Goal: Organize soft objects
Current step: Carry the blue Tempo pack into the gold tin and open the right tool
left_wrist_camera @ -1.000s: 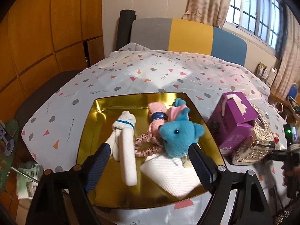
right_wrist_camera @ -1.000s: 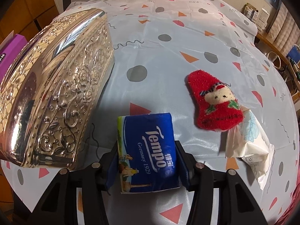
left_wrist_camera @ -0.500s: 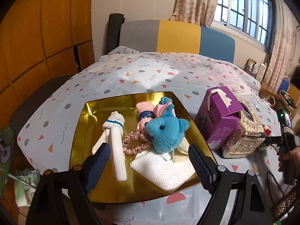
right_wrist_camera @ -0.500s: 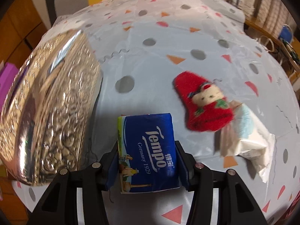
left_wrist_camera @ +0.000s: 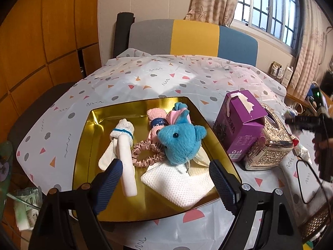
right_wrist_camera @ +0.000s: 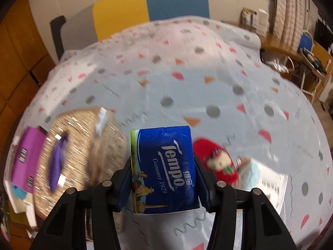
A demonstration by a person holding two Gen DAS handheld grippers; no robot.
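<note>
A table under a white cloth (left_wrist_camera: pixel 166 77) scattered with grey dots and coloured triangles is filling both views, with a grey, yellow and blue chair back and a curtained window standing behind it. The right gripper (right_wrist_camera: pixel 163 175) is clamping a blue Tempo tissue pack (right_wrist_camera: pixel 164 170) between its two pads, jaws roughly half closed on the pack's sides, and it is now carrying the pack clear of the cloth: a second ago the pack was sitting low beside the silver box (right_wrist_camera: pixel 83 152), whereas now the table is dropping away and smearing with motion. That reads as the pick being done and the carry toward the tray (left_wrist_camera: pixel 100 120) beginning, so one more soft thing is likely heading for the pile. The left gripper (left_wrist_camera: pixel 166 184) is hanging over the tray's near edge with its jaws standing wide and nothing between them, hardly shifted from before. Only the left view is showing the tray's load: a blue plush (left_wrist_camera: pixel 181 141), a pink sock (left_wrist_camera: pixel 155 120), a white sock (left_wrist_camera: pixel 124 143), a scrunchie (left_wrist_camera: pixel 145 154) and a white mesh cloth (left_wrist_camera: pixel 179 183), plus the purple carton (left_wrist_camera: pixel 239 123) just beside the silver box. Only the right view is showing what is waiting on the cloth: a red sock (right_wrist_camera: pixel 216 162) and, touching it, a pale packet (right_wrist_camera: pixel 254 173), too blurred to read.
</note>
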